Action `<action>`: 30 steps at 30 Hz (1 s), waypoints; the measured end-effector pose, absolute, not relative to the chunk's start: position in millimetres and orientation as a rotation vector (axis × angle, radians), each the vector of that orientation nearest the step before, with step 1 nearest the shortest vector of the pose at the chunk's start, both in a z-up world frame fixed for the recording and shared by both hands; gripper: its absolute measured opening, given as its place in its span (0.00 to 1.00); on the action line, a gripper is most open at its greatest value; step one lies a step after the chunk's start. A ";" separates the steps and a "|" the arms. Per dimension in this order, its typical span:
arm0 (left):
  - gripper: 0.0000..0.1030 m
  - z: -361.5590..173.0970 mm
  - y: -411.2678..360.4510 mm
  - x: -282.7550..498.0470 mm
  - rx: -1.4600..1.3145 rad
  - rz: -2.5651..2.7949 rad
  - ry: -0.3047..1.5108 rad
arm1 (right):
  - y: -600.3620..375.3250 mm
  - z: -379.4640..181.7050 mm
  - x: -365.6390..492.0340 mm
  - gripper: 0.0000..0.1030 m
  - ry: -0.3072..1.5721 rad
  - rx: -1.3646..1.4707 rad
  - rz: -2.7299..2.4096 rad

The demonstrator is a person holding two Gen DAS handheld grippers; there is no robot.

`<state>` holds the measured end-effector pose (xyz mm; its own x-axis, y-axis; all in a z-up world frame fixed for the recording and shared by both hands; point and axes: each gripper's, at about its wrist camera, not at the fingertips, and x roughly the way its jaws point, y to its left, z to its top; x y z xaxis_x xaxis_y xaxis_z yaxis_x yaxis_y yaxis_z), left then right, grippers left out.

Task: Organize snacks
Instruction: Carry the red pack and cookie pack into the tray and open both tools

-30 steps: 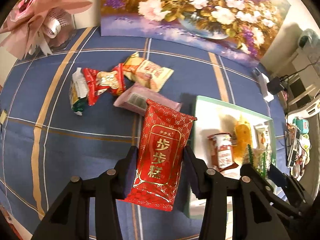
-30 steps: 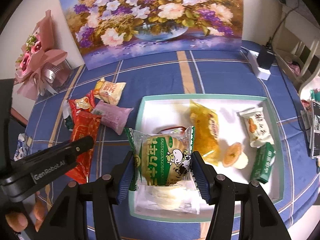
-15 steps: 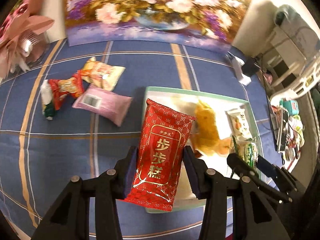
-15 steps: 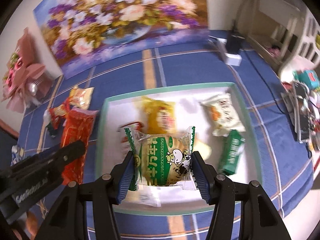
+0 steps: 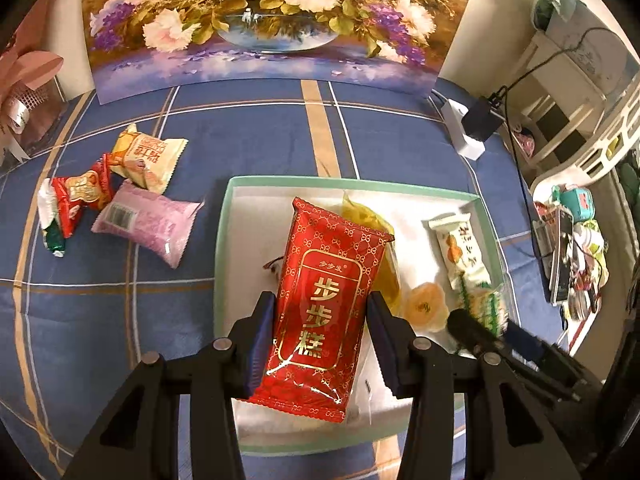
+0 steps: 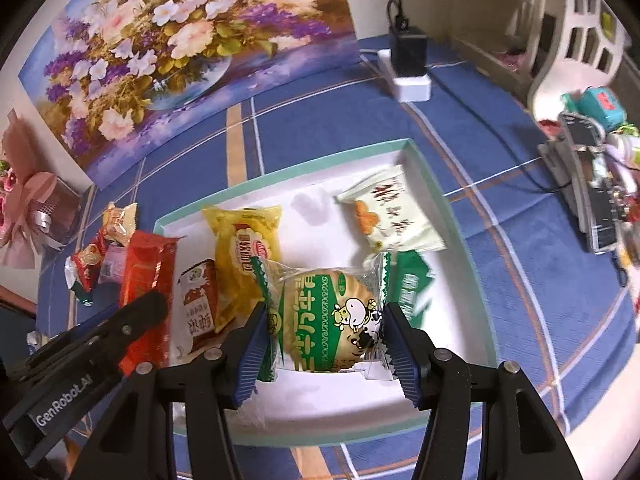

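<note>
We held a snack in each gripper, and both hung above the white tray [image 5: 224, 240] with the green rim. The tray sat on the blue checked cloth [image 5: 260, 136].

Our left gripper [image 5: 320, 320] pinched the long red packet [image 5: 324, 300] by its two sides. The packet stuck out in front of the pads, over the left part of the tray.

Our right gripper [image 6: 324, 328] squeezed the round cake in the green and clear wrapper [image 6: 326, 316], the one with a little cow on it. It hung over the near middle of the tray.

In the tray lay a yellow packet [image 6: 244, 252], a small brown and white packet [image 6: 198, 304], a pale packet with an orange picture [image 6: 394, 216], a dark green packet [image 6: 412, 284] and a little round yellow sweet [image 5: 426, 306].

Four snacks were not in the tray yet. They lay together on the cloth to its left: a pink packet [image 5: 148, 224], a cream and orange packet [image 5: 146, 156], a small red packet [image 5: 82, 192] and a white and green one [image 5: 50, 220] at the far left.

A big flower painting [image 5: 260, 20] stood at the back of the table.
</note>
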<state>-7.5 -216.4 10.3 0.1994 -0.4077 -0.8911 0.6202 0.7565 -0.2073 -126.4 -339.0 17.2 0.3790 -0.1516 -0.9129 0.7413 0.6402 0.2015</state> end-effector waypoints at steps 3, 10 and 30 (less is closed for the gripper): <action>0.47 6.3 -221.5 0.3 0.192 -0.717 1.157 | -340.7 11.8 -120.2 0.58 1.021 0.672 -0.613; 0.47 -2.7 -225.6 19.3 0.145 -0.688 1.136 | -348.4 7.7 -108.4 0.58 0.988 0.642 -0.617; 0.47 -20.1 -236.2 35.7 0.182 -0.657 1.150 | -354.0 -4.2 -92.6 0.60 0.995 0.653 -0.613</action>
<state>35.7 -236.2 -20.1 0.2461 -0.3880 -0.8882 0.5684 0.8000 -0.1920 -92.6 -354.0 -4.2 0.4136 -0.1664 -0.8951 0.7248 0.6552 0.2131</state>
